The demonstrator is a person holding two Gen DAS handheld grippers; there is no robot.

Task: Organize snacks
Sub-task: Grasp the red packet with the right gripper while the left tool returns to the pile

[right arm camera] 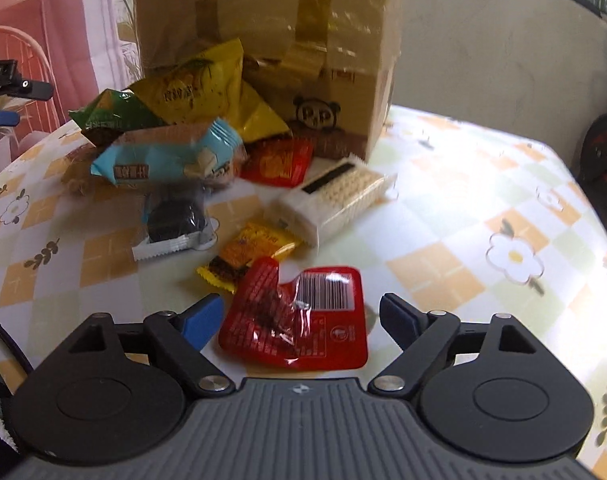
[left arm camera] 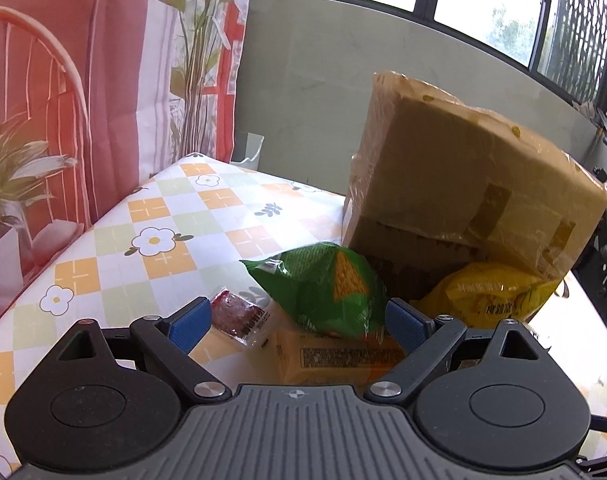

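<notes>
A taped cardboard box (left arm camera: 475, 184) stands tipped on the table, with snack packs spilled at its open mouth. In the left wrist view my left gripper (left arm camera: 299, 324) is open around a green snack bag (left arm camera: 323, 292), with a yellow bag (left arm camera: 491, 296), an orange pack (left arm camera: 335, 360) and a small red pack (left arm camera: 239, 312) close by. In the right wrist view my right gripper (right arm camera: 301, 320) is open, with a red packet (right arm camera: 303, 320) lying between its fingers. Beyond lie a small yellow pack (right arm camera: 251, 252), a white wafer pack (right arm camera: 335, 200), a dark biscuit pack (right arm camera: 175, 220), a light-blue pack (right arm camera: 163, 156) and the box (right arm camera: 271, 40).
The table wears a checked floral cloth (left arm camera: 155, 220), and its far edge meets a red printed curtain (left arm camera: 83, 80) and a grey wall. In the right wrist view the cloth's right side (right arm camera: 483, 220) holds no snacks. The table edge curves at far right.
</notes>
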